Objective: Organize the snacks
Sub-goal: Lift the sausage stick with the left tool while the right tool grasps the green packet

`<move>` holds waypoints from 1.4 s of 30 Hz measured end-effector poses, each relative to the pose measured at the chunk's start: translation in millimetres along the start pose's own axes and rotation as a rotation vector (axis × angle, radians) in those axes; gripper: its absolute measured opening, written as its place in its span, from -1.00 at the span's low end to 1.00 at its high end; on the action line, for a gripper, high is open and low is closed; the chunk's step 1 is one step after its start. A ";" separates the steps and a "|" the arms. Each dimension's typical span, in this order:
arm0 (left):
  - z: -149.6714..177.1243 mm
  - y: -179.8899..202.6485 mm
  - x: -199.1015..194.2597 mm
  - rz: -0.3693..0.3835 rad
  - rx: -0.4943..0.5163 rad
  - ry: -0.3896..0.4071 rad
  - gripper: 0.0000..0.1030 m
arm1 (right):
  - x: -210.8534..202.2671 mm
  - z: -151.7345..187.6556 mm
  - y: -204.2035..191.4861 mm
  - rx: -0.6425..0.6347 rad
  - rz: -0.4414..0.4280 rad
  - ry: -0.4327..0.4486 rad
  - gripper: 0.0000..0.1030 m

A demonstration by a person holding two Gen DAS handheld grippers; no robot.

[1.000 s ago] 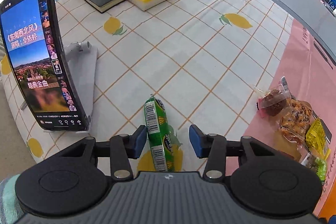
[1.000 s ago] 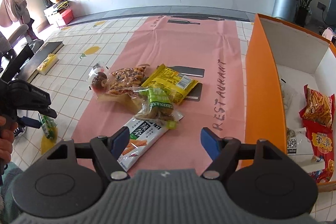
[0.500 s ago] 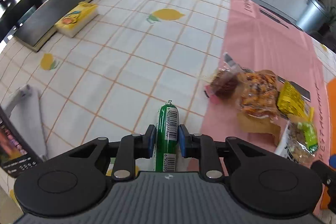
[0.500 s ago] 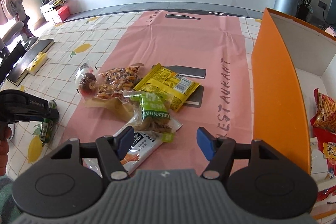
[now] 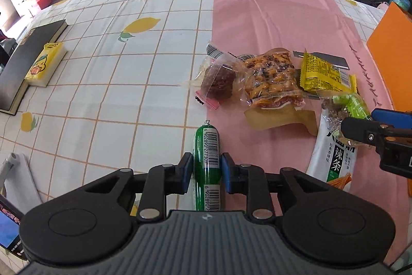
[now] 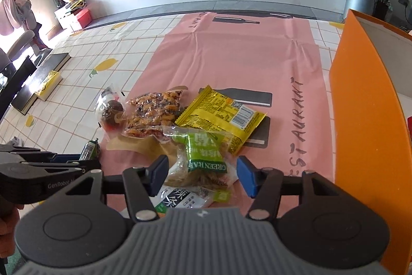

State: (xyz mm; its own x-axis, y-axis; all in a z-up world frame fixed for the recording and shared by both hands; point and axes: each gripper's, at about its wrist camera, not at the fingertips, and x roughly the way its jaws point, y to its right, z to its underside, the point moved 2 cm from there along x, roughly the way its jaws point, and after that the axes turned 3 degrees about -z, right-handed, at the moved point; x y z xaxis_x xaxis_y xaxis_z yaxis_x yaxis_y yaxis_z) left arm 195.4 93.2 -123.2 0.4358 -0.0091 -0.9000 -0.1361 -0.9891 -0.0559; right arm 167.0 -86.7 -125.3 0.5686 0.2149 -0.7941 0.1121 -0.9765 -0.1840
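My left gripper (image 5: 206, 172) is shut on a green sausage stick (image 5: 207, 159) and holds it above the table's left part; it also shows in the right wrist view (image 6: 88, 150). My right gripper (image 6: 200, 178) is open, its fingers on either side of a green snack packet (image 6: 203, 156) that lies on a white spicy-strip pack (image 6: 180, 199). Beside these lie a yellow packet (image 6: 221, 115), a clear bag of mixed nuts (image 6: 154, 110) and a wrapped brown cake (image 6: 110, 115), all on the pink mat (image 6: 244, 53).
An orange box (image 6: 365, 120) stands at the right edge of the mat. A black book (image 5: 25, 53) with a yellow tissue pack (image 5: 46, 63) lies far left. A phone on a white stand (image 5: 15, 177) is at the near left.
My left gripper, shut on the green sausage, has swung right toward the snack pile. My right gripper has come forward and down, its open fingers now around the green packet.
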 end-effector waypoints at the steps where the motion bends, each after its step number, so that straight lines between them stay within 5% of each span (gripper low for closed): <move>1: 0.2 -1.2 -0.4 -0.004 -0.007 -0.009 -0.36 | 2.5 -0.4 -1.5 -0.006 0.003 -0.005 0.11; 19: 5.1 -6.2 -8.9 0.026 -0.068 -0.005 -0.53 | 12.2 -4.0 -16.2 -0.120 0.092 -0.038 -0.32; 31: -2.1 9.1 -56.2 0.107 -0.075 0.079 -0.53 | -35.9 -11.6 -17.1 -0.143 0.058 -0.038 -0.33; 42: -18.0 68.5 -117.0 0.253 0.028 0.156 -0.53 | -100.1 -21.0 8.3 -0.205 0.008 -0.051 -0.34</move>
State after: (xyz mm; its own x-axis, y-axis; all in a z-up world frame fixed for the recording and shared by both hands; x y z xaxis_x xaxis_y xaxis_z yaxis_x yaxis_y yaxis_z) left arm 151.1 23.9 -14.0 0.5162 -0.2792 -0.8097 -0.2812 -0.9482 0.1477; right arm 128.2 -116.7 -35.2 0.5284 0.2028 -0.8244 0.2746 -0.9597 -0.0601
